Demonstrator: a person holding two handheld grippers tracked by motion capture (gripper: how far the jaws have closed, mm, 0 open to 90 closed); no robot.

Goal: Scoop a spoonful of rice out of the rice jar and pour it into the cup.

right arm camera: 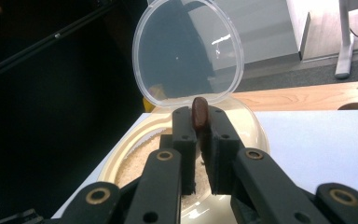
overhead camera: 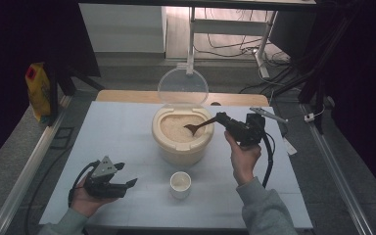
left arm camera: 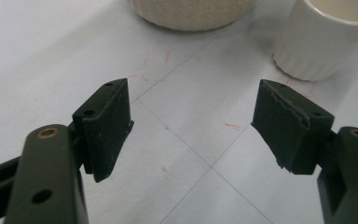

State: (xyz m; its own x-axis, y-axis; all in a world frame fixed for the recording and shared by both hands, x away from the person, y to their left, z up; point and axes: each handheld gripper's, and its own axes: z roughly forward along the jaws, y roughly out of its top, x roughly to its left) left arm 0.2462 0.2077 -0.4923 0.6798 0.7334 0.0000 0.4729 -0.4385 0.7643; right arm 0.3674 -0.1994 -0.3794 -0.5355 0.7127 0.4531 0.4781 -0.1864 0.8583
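Note:
A cream rice container (overhead camera: 182,133) stands mid-table, its clear lid (overhead camera: 182,87) tipped up behind it, with rice (overhead camera: 175,128) inside. My right gripper (overhead camera: 223,119) is shut on the handle of a dark brown spoon (overhead camera: 197,127) whose bowl rests in the rice. In the right gripper view the spoon handle's end (right arm camera: 199,113) pokes up between the closed pads, with the container (right arm camera: 130,161) and lid (right arm camera: 188,51) beyond. A small white cup (overhead camera: 180,183) stands in front of the container. My left gripper (overhead camera: 126,176) lies open on the table left of the cup (left arm camera: 326,39), nothing between its pads (left arm camera: 107,126).
A yellow bag (overhead camera: 39,90) stands off the table's far left edge. A wooden board (overhead camera: 235,99) runs along the table's back. A metal tool (overhead camera: 268,114) lies at the back right. A cable (overhead camera: 268,164) trails from the right gripper.

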